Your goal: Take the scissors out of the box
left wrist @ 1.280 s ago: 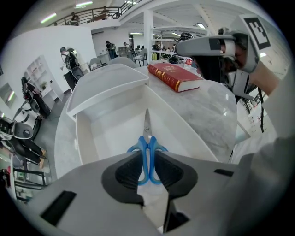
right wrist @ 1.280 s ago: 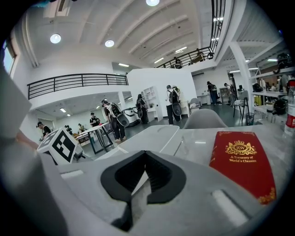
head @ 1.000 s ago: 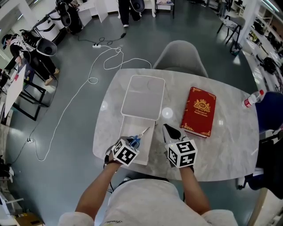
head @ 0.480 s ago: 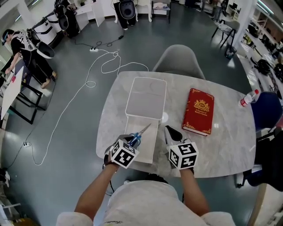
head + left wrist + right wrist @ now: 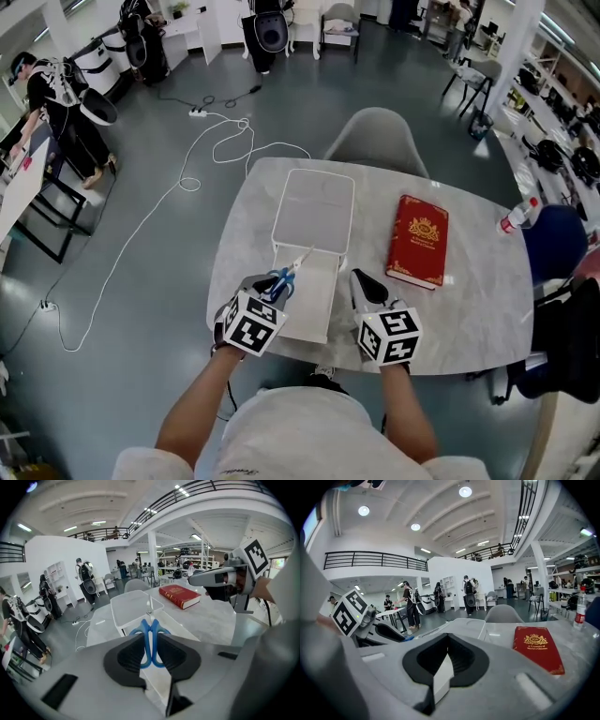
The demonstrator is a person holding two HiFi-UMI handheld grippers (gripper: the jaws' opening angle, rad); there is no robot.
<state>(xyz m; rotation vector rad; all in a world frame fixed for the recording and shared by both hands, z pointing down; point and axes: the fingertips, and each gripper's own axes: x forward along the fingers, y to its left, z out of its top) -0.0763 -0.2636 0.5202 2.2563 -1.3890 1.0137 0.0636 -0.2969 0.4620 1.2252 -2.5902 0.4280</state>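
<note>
The left claw [image 5: 277, 285], clenched on the loops of the blue-handled steel scissors [image 5: 151, 626], has come up off the open white plastic box [image 5: 317, 314]. The blades now hang above the box, pointing toward its far end, instead of lying inside it. To my eye the scissors are clear of the box and only need setting on the grey marble tabletop [image 5: 469, 300] beside the box. The right claw [image 5: 446, 662], just right of the box, seems parted and empty.
</note>
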